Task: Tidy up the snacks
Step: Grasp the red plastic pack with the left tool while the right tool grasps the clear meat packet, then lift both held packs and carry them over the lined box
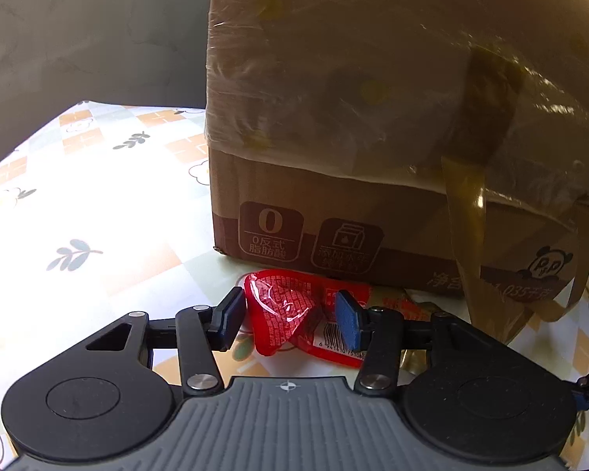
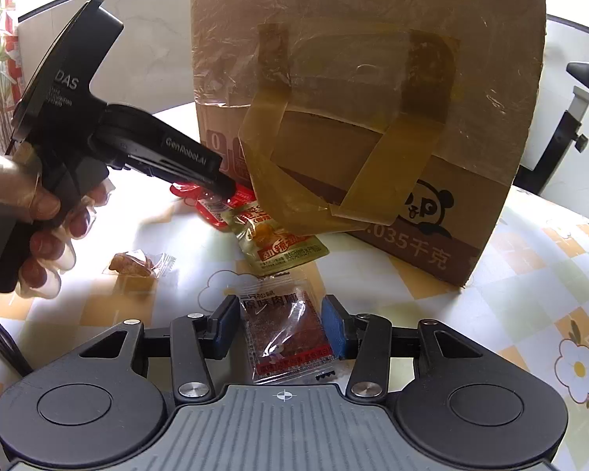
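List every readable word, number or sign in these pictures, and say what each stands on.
"0" and "0反式脂肪酸": brown cardboard box.
".035千克": same box, beside a panda sign.
"DAS", "GenRobot.AI": black left hand-held gripper.
"原味肉脯": clear jerky packet.
Red crumpled wrapper: barcode digits and print too small.
Green sachet: blurred.

table cloth (image 2: 530, 274): pale check of white, orange and light green squares, with grey-green leaf sprigs and white flowers with yellow centres
cardboard box (image 2: 365, 78): brown, glossy clear film over the upper part, a darker brown band along the base with pale characters, and a black-and-white panda
tape handle (image 2: 392, 165): translucent olive-yellow
red packet (image 1: 290, 314): bright red with small white print and a white barcode patch
green packet (image 2: 278, 243): olive green with red and yellow lettering
clear packet (image 2: 286, 329): transparent, dark reddish-brown inside, black characters on top
small sweet (image 2: 131, 265): clear wrapper, probably amber-brown inside
left tool (image 1: 290, 324): black, blue pads
right tool (image 2: 280, 327): black, blue pads, grey ribbed body
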Available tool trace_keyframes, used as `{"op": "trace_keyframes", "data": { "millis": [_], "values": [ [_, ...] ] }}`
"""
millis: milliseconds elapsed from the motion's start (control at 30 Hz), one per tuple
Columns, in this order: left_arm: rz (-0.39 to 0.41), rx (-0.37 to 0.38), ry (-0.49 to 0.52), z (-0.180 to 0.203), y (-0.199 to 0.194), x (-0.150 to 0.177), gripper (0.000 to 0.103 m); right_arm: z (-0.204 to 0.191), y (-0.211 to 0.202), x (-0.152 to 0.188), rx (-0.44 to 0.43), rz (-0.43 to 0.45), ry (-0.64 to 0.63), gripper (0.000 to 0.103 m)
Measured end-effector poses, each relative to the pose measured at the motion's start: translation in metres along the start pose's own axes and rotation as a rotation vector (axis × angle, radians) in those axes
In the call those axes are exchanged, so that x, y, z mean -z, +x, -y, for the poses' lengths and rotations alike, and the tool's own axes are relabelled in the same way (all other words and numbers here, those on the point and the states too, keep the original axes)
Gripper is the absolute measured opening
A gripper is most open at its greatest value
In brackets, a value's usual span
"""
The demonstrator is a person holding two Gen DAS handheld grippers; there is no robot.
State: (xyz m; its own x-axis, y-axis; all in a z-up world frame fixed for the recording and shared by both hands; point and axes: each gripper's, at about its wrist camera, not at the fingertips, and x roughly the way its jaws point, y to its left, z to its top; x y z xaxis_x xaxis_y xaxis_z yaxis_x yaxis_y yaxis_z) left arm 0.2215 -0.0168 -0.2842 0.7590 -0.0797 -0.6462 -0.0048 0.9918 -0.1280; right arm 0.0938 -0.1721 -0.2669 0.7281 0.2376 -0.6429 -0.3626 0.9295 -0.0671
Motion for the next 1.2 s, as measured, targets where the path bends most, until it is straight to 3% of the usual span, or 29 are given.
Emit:
{"op": "trace_keyframes", "data": {
  "millis": [33, 133, 333, 467, 733, 1200],
  "values": [
    [0.005, -0.011, 0.009, 0.002, -0.001, 0.002, 0.045, 0.000, 0.000, 0.000, 0.000, 0.000, 0.001, 0.043],
    [0.014, 0.001, 0.003, 0.000, -0.009, 0.010, 0.042, 0.001, 0.001, -0.001, -0.008, -0.001, 0.006, 0.044],
    [-0.013, 0.029, -0.108, -0.022, -0.033, 0.028, 0.040, 0.001, 0.001, -0.001, -0.006, -0.001, 0.006, 0.044],
    [0.026, 0.037, -0.178, -0.038, -0.058, 0.044, 0.040, 0.001, 0.001, -0.001, -0.005, -0.001, 0.005, 0.044],
    [0.071, 0.042, -0.199, -0.046, -0.085, 0.049, 0.040, 0.001, 0.000, -0.002, -0.008, -0.001, 0.007, 0.044],
    [0.172, 0.076, -0.140, -0.040, -0.133, 0.044, 0.040, -0.010, -0.013, 0.001, 0.055, 0.017, -0.054, 0.042]
  ]
}}
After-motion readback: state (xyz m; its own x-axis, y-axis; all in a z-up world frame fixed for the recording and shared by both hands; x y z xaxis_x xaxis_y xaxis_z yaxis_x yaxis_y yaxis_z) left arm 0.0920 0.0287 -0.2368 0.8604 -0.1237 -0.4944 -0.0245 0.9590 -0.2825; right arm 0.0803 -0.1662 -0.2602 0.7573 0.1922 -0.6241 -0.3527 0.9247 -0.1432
